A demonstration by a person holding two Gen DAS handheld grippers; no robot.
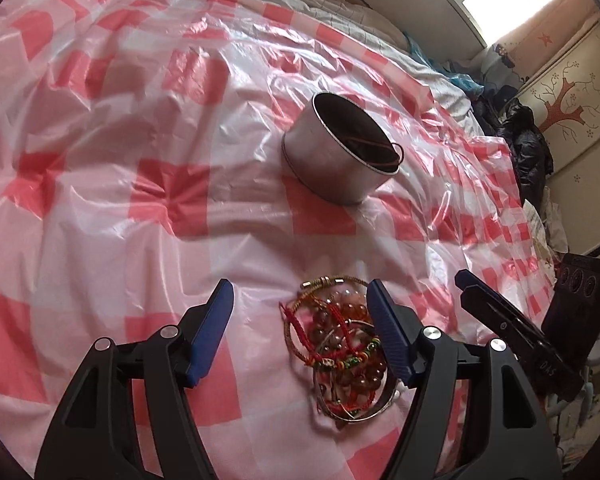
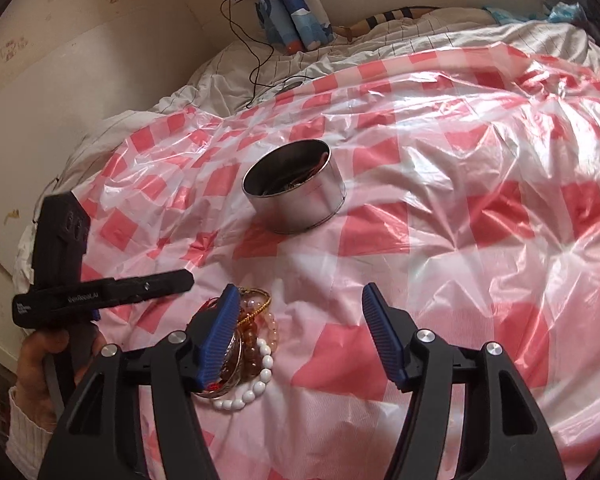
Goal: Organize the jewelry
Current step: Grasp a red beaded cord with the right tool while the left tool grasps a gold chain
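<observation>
Jewelry (image 1: 340, 344) lies heaped against the left gripper's (image 1: 300, 332) right jaw; both jaws open, empty.

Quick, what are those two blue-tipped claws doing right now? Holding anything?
Left gripper: open, holding nothing; the jewelry pile lies by one finger.
Right gripper: open, holding nothing; the pile sits beside it.

The tin (image 1: 340, 152) stands on the sheet (image 1: 140, 240), far of the jewelry pile (image 1: 340, 344). A band (image 1: 380, 152) lies in the tin, perhaps over its rim. Bedding (image 2: 260, 68) lies beyond the sheet's far edge.
</observation>
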